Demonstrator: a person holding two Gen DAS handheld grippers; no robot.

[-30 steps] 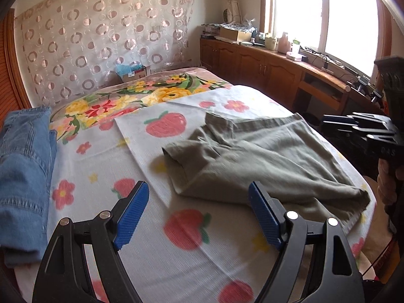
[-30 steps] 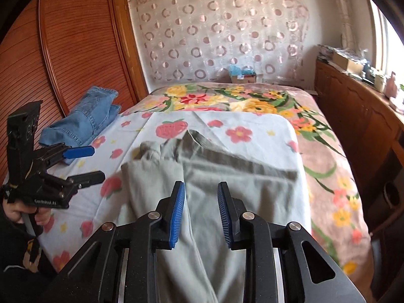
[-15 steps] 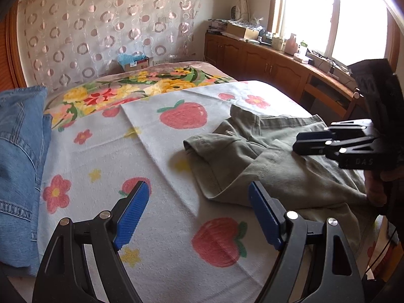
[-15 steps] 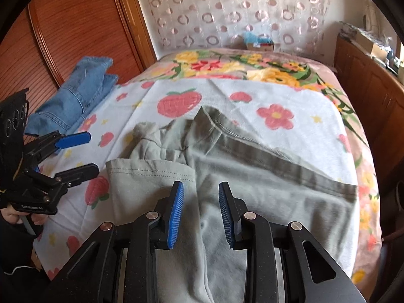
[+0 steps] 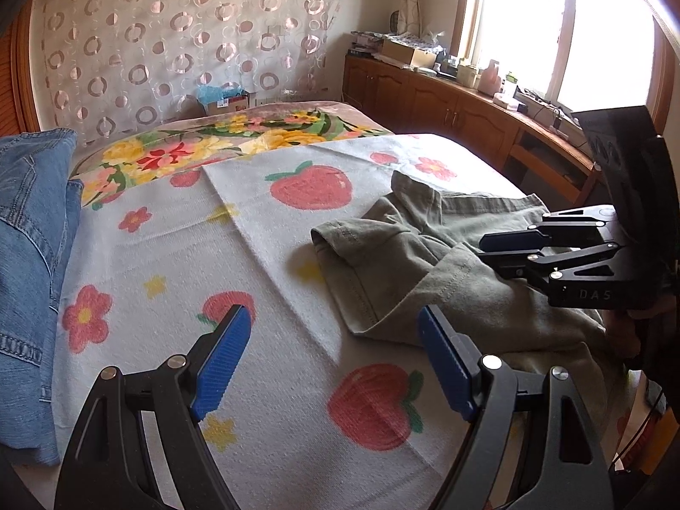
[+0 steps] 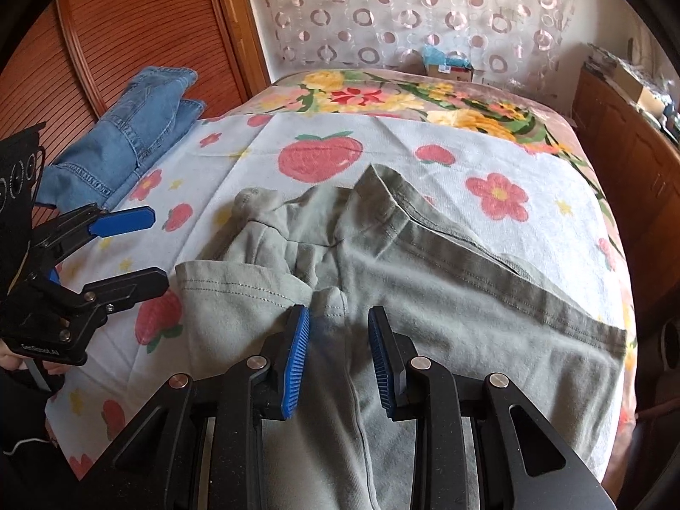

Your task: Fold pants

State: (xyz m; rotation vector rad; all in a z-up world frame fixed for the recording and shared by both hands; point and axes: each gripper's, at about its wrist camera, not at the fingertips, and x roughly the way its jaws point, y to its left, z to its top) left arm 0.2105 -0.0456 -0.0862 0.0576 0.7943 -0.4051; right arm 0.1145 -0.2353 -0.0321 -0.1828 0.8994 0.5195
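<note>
Grey-green pants [image 6: 425,297] lie crumpled on the strawberry-print towel [image 6: 382,144] on the bed; they also show in the left wrist view [image 5: 408,263]. My right gripper [image 6: 338,318] is open with a narrow gap, hovering over the middle of the pants near a small raised fold, holding nothing. It appears from the side in the left wrist view [image 5: 501,250]. My left gripper [image 5: 331,340] is wide open and empty above the towel, just left of the pants' near hem. It shows in the right wrist view [image 6: 144,246].
Folded blue jeans [image 5: 29,255] lie at the bed's left side by the wooden wardrobe [image 6: 127,34]. A floral blanket [image 6: 382,97] covers the bed's far end. Wooden cabinets [image 5: 446,102] under the window run along the right.
Both grippers have moved forward and lower toward the pants. The right gripper now sits over the crumpled middle, its jaws slightly wider. The left gripper has come closer to the hem.
</note>
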